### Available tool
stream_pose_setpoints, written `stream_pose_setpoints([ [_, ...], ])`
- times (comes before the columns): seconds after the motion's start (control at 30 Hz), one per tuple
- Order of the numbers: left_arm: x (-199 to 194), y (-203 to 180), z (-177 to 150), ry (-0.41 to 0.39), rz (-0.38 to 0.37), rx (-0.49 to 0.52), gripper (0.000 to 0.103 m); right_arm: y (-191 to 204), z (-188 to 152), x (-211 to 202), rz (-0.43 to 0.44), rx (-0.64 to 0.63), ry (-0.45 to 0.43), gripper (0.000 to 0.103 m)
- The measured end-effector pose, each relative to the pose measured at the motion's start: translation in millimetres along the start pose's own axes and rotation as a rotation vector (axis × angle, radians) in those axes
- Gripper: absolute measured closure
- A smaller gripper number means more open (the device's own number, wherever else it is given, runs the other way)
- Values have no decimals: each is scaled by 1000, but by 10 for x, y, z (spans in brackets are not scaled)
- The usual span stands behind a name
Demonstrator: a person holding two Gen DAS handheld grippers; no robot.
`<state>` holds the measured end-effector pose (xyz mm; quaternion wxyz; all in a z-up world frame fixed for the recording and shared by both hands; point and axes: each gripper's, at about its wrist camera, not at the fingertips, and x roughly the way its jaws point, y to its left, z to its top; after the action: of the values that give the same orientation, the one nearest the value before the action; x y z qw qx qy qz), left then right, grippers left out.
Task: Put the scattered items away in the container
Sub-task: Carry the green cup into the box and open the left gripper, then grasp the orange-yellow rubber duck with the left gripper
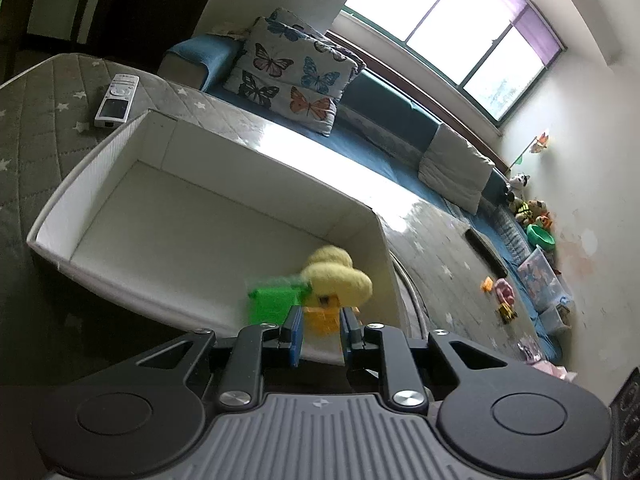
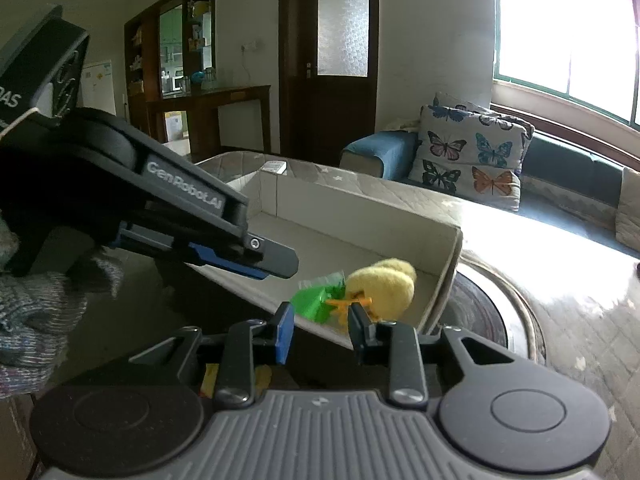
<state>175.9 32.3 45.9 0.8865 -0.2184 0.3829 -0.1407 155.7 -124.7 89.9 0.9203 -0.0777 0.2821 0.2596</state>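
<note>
A white box [image 1: 120, 208] stands on the grey star-patterned table; it also shows in the right wrist view [image 2: 360, 216]. Inside its near right corner lie a yellow plush duck [image 1: 336, 276] with orange feet and a green toy [image 1: 272, 300], also seen in the right wrist view as the duck [image 2: 384, 284] and the green toy [image 2: 316, 300]. My left gripper [image 1: 320, 332] is open and empty, its fingertips just above the duck's orange part. My right gripper [image 2: 320, 328] is open and empty at the box's near wall. The left gripper [image 2: 256, 260] reaches over the box in the right wrist view.
A remote control [image 1: 116, 100] lies on the table beyond the box. Small toys [image 1: 500, 296] lie at the table's far right beside a dark flat object [image 1: 486, 252]. A blue sofa holds butterfly cushions [image 1: 292, 76]. A round dark object [image 2: 476, 312] sits right of the box.
</note>
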Motion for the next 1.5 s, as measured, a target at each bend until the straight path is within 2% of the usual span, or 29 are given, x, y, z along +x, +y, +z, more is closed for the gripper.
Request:
stream_pose_setpoints([
  [0.07, -57, -46, -68, -2, 3, 12, 82, -6, -68, -39, 0, 2, 9, 69],
  [0.33, -268, -146, -304, -15, 0, 45, 80, -38, -367, -90, 4, 36, 62, 68],
  [0.63, -485, -184, -573, -18, -10, 72, 79, -79, -492, -308, -9, 58, 20, 64],
  [0.8, -543, -165, -723, 6, -14, 80, 78, -99, -527, -353, -15, 53, 40, 61],
  [0.9, -559, -142, -805, 22, -21, 80, 76, -92, -579, -386, -17, 47, 49, 54],
  [1.0, -580, -100, -880, 20, -5, 66, 75, -102, -624, -458, -17, 44, 50, 54],
  [1.07, -595, -69, -913, 27, -10, 60, 74, -121, -660, -521, -6, 40, 50, 45],
  [1.2, -582, -9, -941, 39, -5, 50, 73, -93, -717, -564, 7, 7, 65, 40],
  [1.27, -562, 4, -937, 46, -9, 41, 73, -57, -746, -548, 21, -9, 75, 34],
  [1.5, -475, 26, -898, 71, -29, 30, 73, 61, -827, -425, 42, -51, 90, 33],
])
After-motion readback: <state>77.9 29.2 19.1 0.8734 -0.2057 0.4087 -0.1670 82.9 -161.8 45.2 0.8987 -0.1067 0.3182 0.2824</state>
